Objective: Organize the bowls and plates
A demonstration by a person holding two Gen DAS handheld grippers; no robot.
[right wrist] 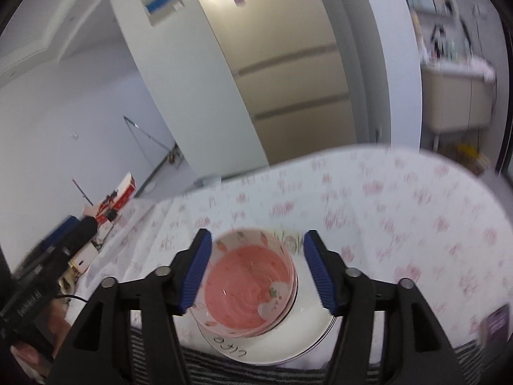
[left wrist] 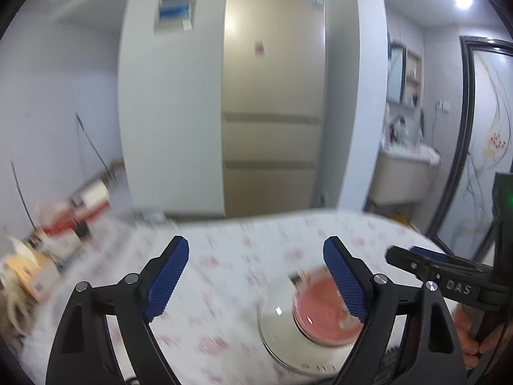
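A pink bowl (right wrist: 248, 287) sits in a stack of bowls on a white plate (right wrist: 307, 337) on the floral tablecloth. My right gripper (right wrist: 256, 272) is open, its blue pads either side of the bowl and apart from it. In the left wrist view the same pink bowl (left wrist: 320, 311) and plate (left wrist: 279, 324) lie at lower right. My left gripper (left wrist: 256, 280) is open and empty above the cloth, left of the bowl. The right gripper's body (left wrist: 449, 276) shows at that view's right edge.
The table with floral cloth (right wrist: 400, 218) has a striped mat (right wrist: 256, 372) at its near edge and a dark small object (right wrist: 495, 322) at the right. A beige fridge (left wrist: 272, 112) and white wall stand behind. Boxes and clutter (left wrist: 64, 231) lie on the floor at left.
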